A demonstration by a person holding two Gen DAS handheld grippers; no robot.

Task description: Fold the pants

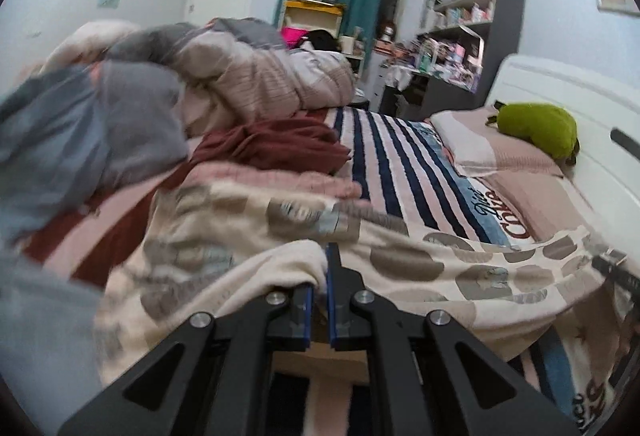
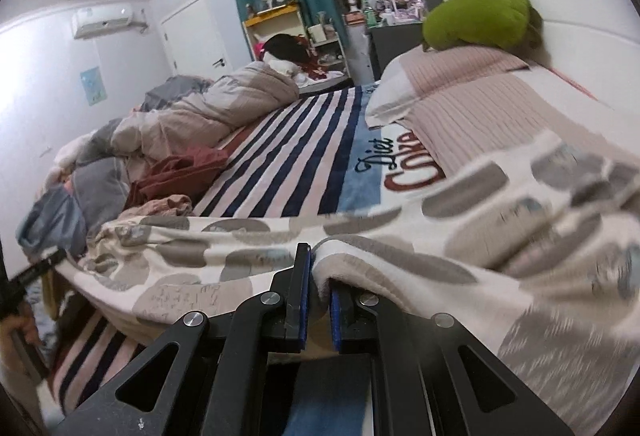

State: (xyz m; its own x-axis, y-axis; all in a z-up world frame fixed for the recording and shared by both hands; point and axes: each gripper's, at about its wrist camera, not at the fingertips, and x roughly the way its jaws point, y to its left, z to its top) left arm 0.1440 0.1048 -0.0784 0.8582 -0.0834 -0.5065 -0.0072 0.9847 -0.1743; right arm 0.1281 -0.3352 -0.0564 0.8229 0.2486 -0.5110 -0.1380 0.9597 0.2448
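The pants (image 1: 420, 264) are cream with grey-brown patches. They lie spread across the near edge of the striped bed, seen also in the right wrist view (image 2: 240, 256). My left gripper (image 1: 320, 276) is shut on a fold of the pants' edge. My right gripper (image 2: 318, 276) is shut on another fold of the pants, and cloth drapes over its right finger. The left gripper's black body shows at the far left of the right wrist view (image 2: 32, 272). The right gripper's body shows at the right edge of the left wrist view (image 1: 616, 272).
The striped blanket (image 2: 288, 156) covers the bed. A rumpled duvet (image 2: 208, 108) and a maroon garment (image 2: 180, 172) lie on the left side. A pillow (image 2: 460, 88) with a green plush toy (image 2: 480, 16) sits by the white headboard (image 2: 580, 28). Shelves (image 1: 468, 20) stand beyond.
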